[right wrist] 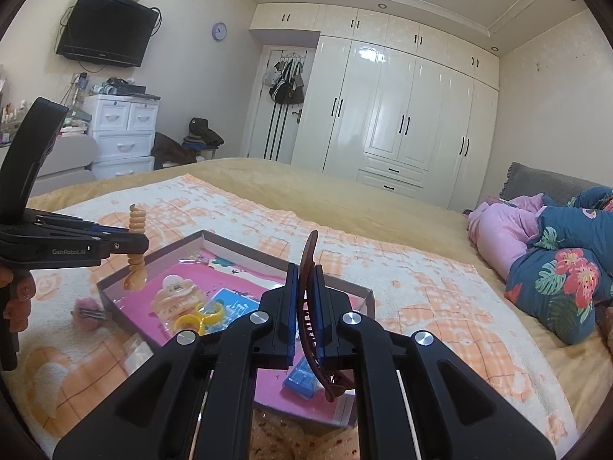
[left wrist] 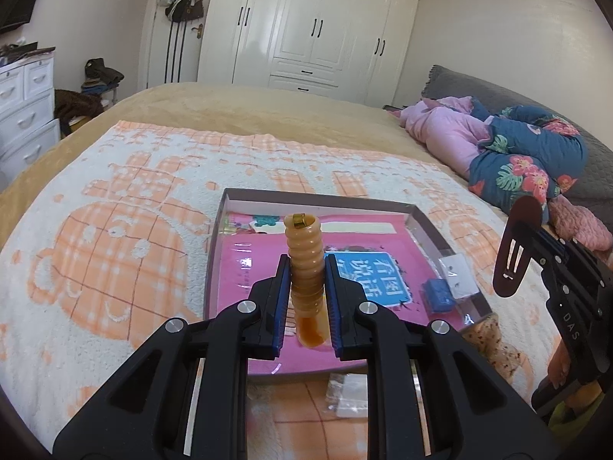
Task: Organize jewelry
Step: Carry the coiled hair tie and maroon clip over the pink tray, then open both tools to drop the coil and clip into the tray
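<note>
My left gripper (left wrist: pixel 306 268) is shut on a pale orange spiral hair tie (left wrist: pixel 304 245), which stands upright above the shallow grey box (left wrist: pixel 318 202) with its pink lining. Seen from the right wrist, the left gripper (right wrist: pixel 140 242) holds the same spiral hair tie (right wrist: pixel 136 219) over the box's left corner (right wrist: pixel 115 285). My right gripper (right wrist: pixel 305 274) is shut on a brown snap hair clip (right wrist: pixel 308 253), held on edge over the box's near side. In the left wrist view the right gripper (left wrist: pixel 538 243) and the brown clip (left wrist: pixel 515 245) hang at the right.
Inside the box lie a peach claw clip (right wrist: pixel 176 297), a yellow piece (right wrist: pixel 199 320) and a blue item (left wrist: pixel 438 293). A pink clip (right wrist: pixel 86 312) and a clear plastic bag (left wrist: pixel 348 391) lie on the orange-checked towel (left wrist: pixel 115 230). Bedding (left wrist: pixel 528 161) is piled at the right.
</note>
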